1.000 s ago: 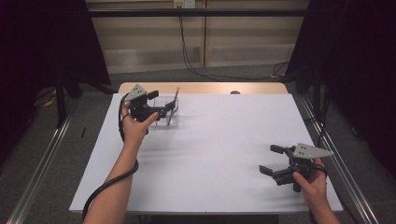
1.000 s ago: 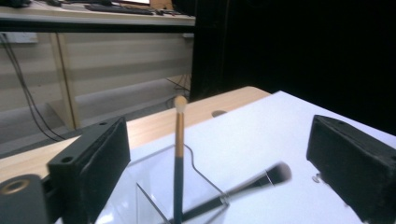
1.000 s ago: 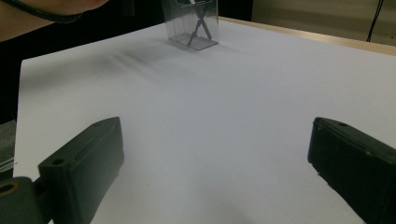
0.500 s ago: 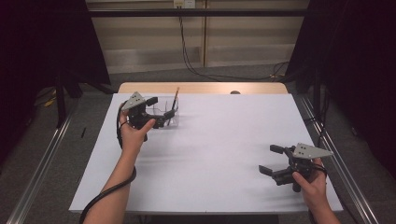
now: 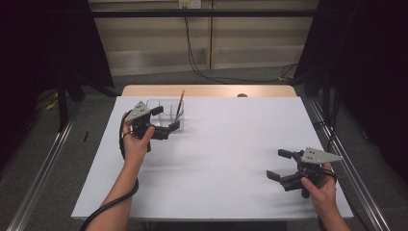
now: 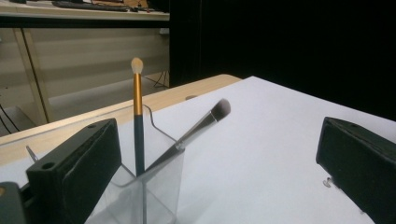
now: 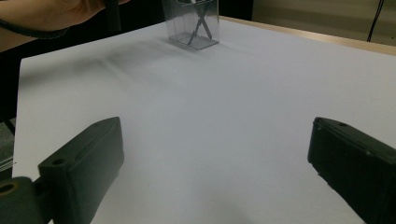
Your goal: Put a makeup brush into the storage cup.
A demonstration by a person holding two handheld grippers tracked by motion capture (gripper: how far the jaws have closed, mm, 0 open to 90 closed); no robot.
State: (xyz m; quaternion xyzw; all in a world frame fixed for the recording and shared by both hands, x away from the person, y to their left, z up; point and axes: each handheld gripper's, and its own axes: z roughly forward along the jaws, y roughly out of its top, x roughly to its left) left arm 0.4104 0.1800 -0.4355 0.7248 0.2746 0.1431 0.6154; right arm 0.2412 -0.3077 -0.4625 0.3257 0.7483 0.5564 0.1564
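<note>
1. Look at the clear plastic holder (image 5: 166,109). It is a see-through box with an open top. It stands upright near the far left part of your white table, right by your left gripper.
2. Two makeup brushes stand inside it, and they cross each other low down.
3. The gold-handled brush (image 6: 137,109) stands almost straight up. Its soft, pale tip points to the ceiling.
4. The silver-handled brush (image 6: 201,127) leans over the holder's edge. Its dark tip looks blurry.
</note>
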